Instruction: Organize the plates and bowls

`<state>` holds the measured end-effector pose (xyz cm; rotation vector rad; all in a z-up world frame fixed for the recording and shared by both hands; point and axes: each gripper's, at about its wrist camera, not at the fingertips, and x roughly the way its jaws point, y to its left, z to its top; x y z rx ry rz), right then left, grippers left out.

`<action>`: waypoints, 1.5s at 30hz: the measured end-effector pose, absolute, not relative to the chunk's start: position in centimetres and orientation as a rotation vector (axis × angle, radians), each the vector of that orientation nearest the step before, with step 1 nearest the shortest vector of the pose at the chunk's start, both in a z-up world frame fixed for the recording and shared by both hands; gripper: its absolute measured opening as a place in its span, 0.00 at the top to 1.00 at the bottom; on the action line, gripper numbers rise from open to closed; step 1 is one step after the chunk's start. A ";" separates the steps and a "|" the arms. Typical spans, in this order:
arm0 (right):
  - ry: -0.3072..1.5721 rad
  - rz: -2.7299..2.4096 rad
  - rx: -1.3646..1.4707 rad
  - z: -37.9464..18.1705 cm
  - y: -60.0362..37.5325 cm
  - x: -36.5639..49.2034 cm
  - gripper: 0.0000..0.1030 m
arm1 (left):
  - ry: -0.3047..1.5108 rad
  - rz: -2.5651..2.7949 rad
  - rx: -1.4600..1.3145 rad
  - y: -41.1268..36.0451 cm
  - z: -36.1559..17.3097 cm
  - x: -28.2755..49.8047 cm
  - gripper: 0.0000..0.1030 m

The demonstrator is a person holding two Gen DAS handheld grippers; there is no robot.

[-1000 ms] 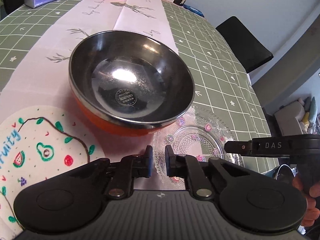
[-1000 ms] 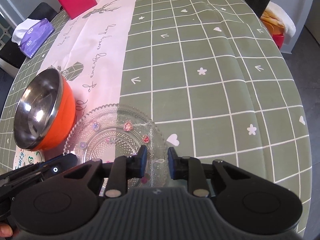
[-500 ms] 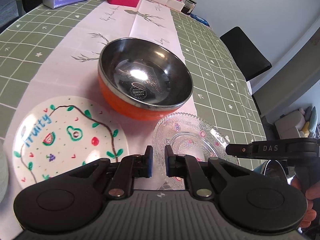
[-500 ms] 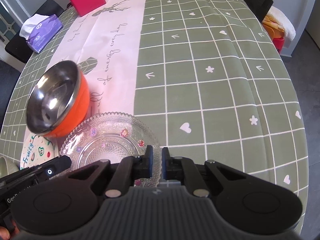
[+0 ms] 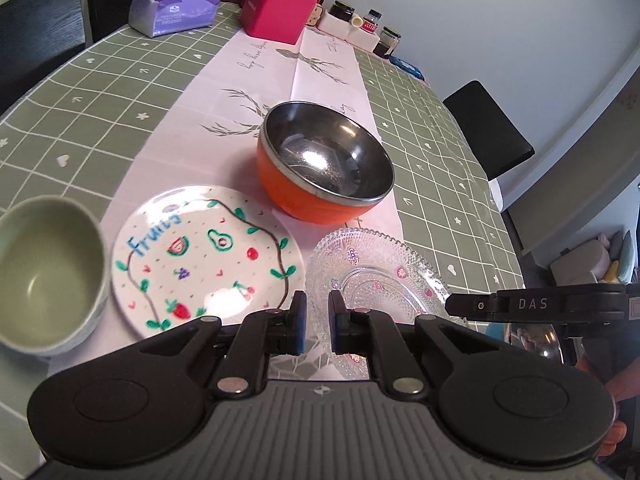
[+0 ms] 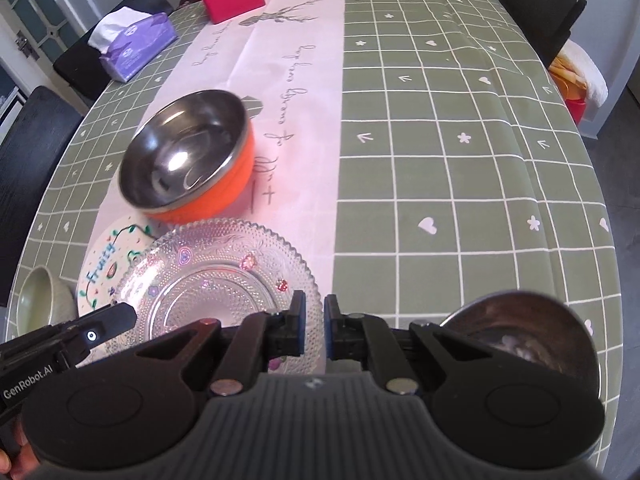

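A clear glass plate point(image 5: 380, 276) with small coloured flowers hangs just above the table, held by its near rim from both sides. My left gripper point(image 5: 317, 312) is shut on the rim, which runs between its blue pads. My right gripper point(image 6: 314, 312) is likewise shut on the glass plate point(image 6: 216, 280), whose left edge looks over the painted plate. An orange bowl point(image 5: 320, 184) with a steel inside stands behind it on the pink runner. A white "Fruity" painted plate point(image 5: 200, 256) lies left of it. A pale green bowl point(image 5: 44, 272) stands at the far left.
A steel bowl point(image 6: 520, 340) sits at the near right table edge. At the far end stand a purple tissue box point(image 5: 172, 8), a pink box point(image 5: 276, 12) and several jars point(image 5: 360, 24). Black chairs point(image 5: 488, 128) stand around the green checked tablecloth point(image 6: 460, 160).
Both grippers have drawn back and risen, and the glass plate has come with them. The right jaws closed on its rim. The painted plate, green bowl and steel bowl have come into view.
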<state>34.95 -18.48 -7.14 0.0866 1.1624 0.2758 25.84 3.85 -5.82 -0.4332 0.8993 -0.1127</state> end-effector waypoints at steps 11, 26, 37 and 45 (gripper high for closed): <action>1.149 0.280 0.092 -6.3 -18.9 28.4 0.94 | 0.888 -0.137 -0.422 3.7 -5.0 19.7 0.89; 1.124 0.234 0.115 -5.8 -23.2 19.5 0.94 | 0.918 -0.194 -0.432 0.3 -5.8 12.2 0.89; 1.110 0.178 0.116 -7.3 -27.1 15.9 0.94 | 0.969 -0.235 -0.457 -3.0 -8.6 9.9 0.89; 1.133 0.166 0.139 -9.3 -27.8 16.1 0.94 | 0.967 -0.226 -0.423 -3.9 -9.0 9.9 0.89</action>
